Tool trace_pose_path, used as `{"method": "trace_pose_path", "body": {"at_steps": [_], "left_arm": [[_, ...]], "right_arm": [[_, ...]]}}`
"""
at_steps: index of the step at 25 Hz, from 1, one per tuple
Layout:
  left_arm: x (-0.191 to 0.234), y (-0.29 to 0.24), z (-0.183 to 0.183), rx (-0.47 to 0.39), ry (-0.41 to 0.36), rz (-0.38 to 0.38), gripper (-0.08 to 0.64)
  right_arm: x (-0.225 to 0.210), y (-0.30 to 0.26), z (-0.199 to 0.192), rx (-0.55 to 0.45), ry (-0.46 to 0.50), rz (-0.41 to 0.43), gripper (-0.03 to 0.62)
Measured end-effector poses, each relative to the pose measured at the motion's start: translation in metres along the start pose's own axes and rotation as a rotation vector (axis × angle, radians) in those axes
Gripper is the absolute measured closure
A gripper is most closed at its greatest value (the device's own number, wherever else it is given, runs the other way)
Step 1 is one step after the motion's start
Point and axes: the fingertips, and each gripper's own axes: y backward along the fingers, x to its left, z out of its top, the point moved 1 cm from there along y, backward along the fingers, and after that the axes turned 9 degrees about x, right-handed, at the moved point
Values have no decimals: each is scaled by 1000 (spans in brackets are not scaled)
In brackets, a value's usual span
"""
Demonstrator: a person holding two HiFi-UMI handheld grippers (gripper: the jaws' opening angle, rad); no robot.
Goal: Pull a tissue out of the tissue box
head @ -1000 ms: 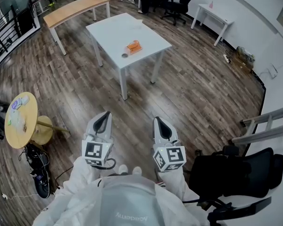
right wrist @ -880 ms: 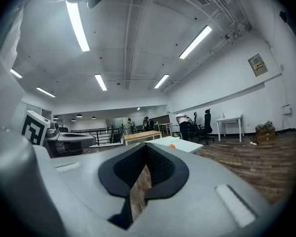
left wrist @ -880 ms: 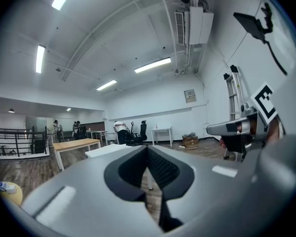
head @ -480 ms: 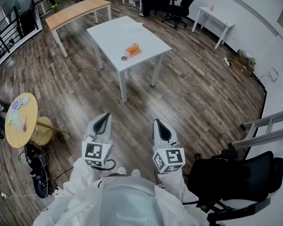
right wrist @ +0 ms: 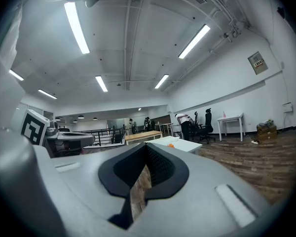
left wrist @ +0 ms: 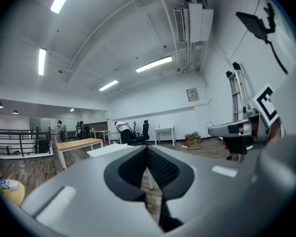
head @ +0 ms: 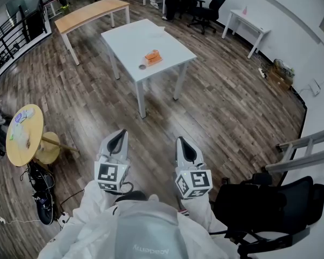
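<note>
An orange tissue box (head: 153,54) sits on a white table (head: 130,34) several steps ahead of me, with a small round object (head: 142,66) beside it. Both grippers are held side by side at waist height, far short of the table and pointing toward it. The left gripper (head: 118,135) is shut with nothing between its jaws, and so is the right gripper (head: 183,143). In the right gripper view the box (right wrist: 172,144) is a small orange spot on the distant table (right wrist: 183,144), just past the closed jaws of the right gripper (right wrist: 147,150). In the left gripper view the closed left gripper (left wrist: 148,150) hides most of the table.
Wood floor lies between me and the table. A black office chair (head: 270,201) stands close at my right, with a ladder (head: 305,144) behind it. A small round yellow table (head: 25,135) and cables are at my left. A wooden table (head: 89,12), a white desk (head: 246,19) and people stand farther back.
</note>
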Motion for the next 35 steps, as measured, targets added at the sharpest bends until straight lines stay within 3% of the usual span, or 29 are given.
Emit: {"method": "trace_pose_path", "body": {"at_steps": [15, 35], "left_arm": [[-13, -18, -3, 18, -3, -12, 560], [30, -85, -4, 30, 13, -34, 560]], "right_arm": [[-20, -5, -7, 22, -5, -4, 592], [-33, -75, 0, 56, 3, -20, 592]]}}
